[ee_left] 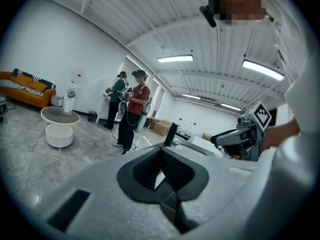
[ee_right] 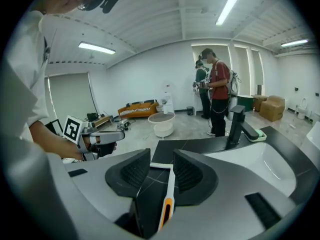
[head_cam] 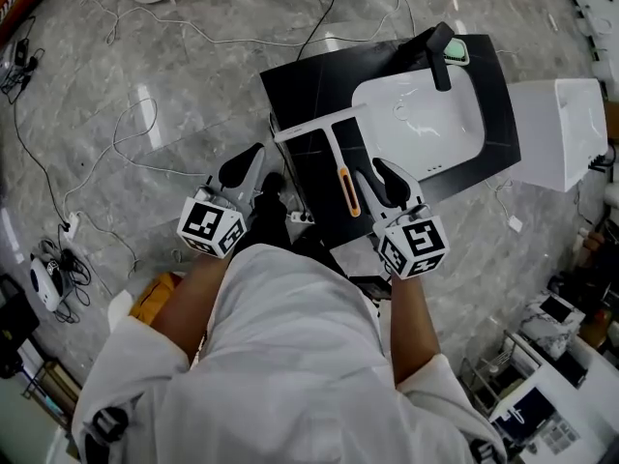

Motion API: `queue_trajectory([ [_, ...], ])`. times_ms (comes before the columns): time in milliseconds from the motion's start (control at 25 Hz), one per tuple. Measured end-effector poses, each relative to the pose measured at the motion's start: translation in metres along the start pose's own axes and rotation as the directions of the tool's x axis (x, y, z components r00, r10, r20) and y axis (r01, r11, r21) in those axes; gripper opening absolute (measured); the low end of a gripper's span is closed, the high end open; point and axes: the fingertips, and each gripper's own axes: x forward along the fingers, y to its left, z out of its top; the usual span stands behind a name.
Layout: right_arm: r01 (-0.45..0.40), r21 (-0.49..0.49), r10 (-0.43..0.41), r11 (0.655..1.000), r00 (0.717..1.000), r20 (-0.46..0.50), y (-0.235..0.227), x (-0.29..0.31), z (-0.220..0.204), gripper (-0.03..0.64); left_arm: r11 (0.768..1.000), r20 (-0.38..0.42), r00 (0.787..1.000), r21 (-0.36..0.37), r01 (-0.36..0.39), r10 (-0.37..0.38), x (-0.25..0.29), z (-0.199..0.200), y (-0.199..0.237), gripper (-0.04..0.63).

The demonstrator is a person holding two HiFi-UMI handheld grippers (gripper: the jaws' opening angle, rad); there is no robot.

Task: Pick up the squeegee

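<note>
The squeegee (head_cam: 338,158), white with an orange strip in its handle, lies flat on the black countertop (head_cam: 309,75), blade toward the far side. My right gripper (head_cam: 372,167) hovers just right of the handle, jaws open and empty. In the right gripper view the squeegee (ee_right: 169,189) shows through the gap of the right gripper (ee_right: 161,155), lying below the jaws and apart from the pads. My left gripper (head_cam: 253,155) hangs off the counter's left edge, away from the squeegee. In its own view the left gripper (ee_left: 161,151) has its tips together with nothing in them.
A white sink basin (head_cam: 426,119) is set in the countertop, with a black faucet (head_cam: 440,56) and a green item (head_cam: 456,52) behind it. A white box (head_cam: 561,129) stands to the right. Cables (head_cam: 145,133) trail over the floor. Two people (ee_right: 215,91) stand beyond the counter.
</note>
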Motion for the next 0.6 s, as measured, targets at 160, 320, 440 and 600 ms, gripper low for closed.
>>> queue_trajectory([
  [160,-0.027,0.000,0.027,1.000,0.994,-0.102,0.000,0.027,-0.012,0.126,1.000,-0.012,1.000,-0.021,0.004,-0.004,0.007,-0.008,0.011,0.015],
  [320,-0.039,0.005,0.039,0.999,0.980,-0.197,0.000,0.049,-0.028,0.127,0.999,-0.023,1.000,-0.042,0.012,-0.013,0.012,-0.016,0.016,0.015],
  [440,-0.039,0.018,0.042,0.999,0.966,-0.257,-0.003,0.063,-0.036,0.127,0.998,-0.031,0.999,-0.055,0.019,-0.021,0.014,-0.020,0.019,0.015],
  [600,-0.034,0.020,0.039,0.999,0.943,-0.331,-0.008,0.082,-0.049,0.129,0.999,-0.049,0.999,-0.048,0.019,-0.022,0.017,-0.028,0.029,0.015],
])
